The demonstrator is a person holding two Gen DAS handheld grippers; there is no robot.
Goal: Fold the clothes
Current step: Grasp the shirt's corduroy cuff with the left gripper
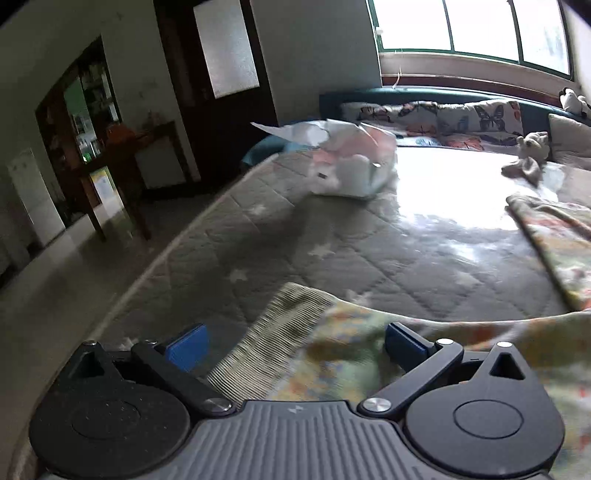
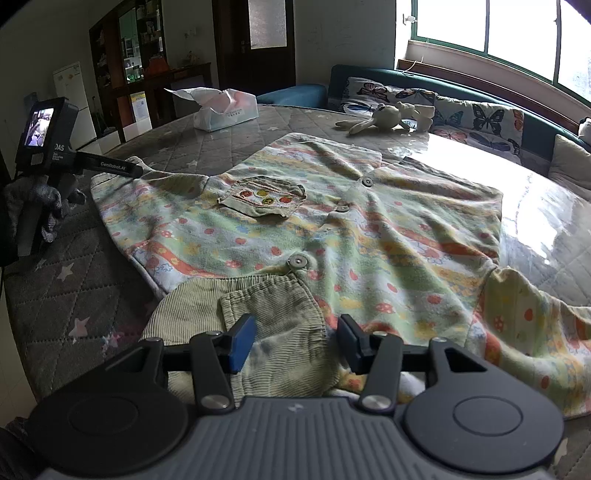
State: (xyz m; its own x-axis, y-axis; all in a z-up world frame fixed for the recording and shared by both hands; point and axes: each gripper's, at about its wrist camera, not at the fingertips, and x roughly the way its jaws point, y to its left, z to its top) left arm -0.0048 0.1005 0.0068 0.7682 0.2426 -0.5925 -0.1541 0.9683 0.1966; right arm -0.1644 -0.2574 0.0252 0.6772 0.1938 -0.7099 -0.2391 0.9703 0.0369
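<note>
The left gripper [image 1: 295, 347] had its blue-padded jaws spread wide, the ribbed olive cuff [image 1: 273, 325] lying loose between them, nothing pinched. The right gripper [image 2: 295, 341] sat half open over the corduroy collar [image 2: 258, 314], pads not pressing. The pastel flowery buttoned kids' jacket [image 2: 332, 221] lay spread flat on the grey quilted star-print mattress [image 2: 81, 288].

Grey quilted mattress [image 2: 92, 280] with pale star print fills near ground. Far right: wide green-framed window [image 2: 491, 33], strong daylight glaring off mattress. Teal headboard [image 2: 373, 74] below it, butterfly-print pillows [image 2: 476, 118] lined along. Far middle: dark wooden door [image 2: 255, 40] with frosted pane. Far left: dark wood shelving [image 2: 122, 51], wooden side table [image 1: 140, 147], white fridge [image 2: 70, 96]. Walls pale, floor light tile [image 1: 55, 280].
</note>
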